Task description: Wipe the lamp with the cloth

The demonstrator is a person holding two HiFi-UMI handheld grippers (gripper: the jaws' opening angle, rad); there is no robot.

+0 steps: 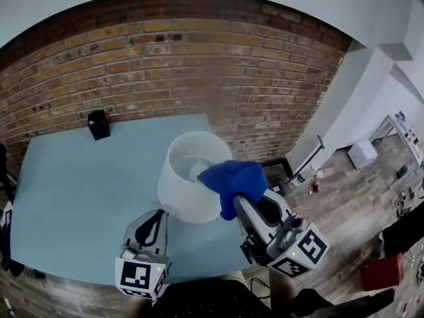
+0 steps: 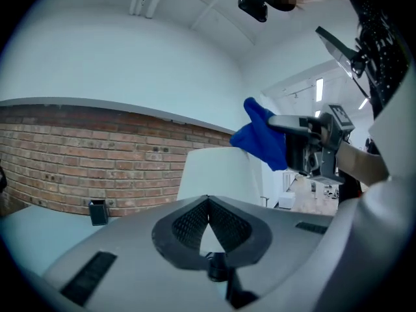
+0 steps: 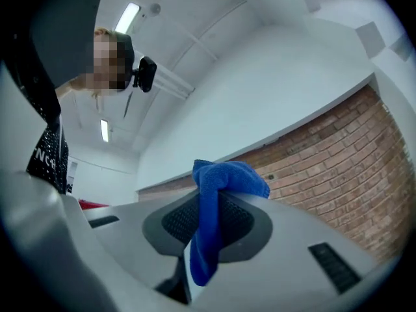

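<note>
Now, right claw [image 1: 248, 204] grips blue cloth [image 1: 232, 181] over lamp [image 1: 189, 177] — left claw [image 1: 161, 213] closed, empty — black box [image 1: 99, 124] beyond.

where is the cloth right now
Head view: the blue cloth is clamped in the right gripper, over the right rim of the white lamp.

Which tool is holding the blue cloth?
The right tool: its jaws pinch the cloth, while the left tool is shut on nothing.

I see a light blue table [image 1: 66, 197] against the brick wall [image 1: 199, 65] | white lamp [image 1: 179, 201] stands near its front edge | small black box [image 1: 99, 124] sits at its back edge
</note>
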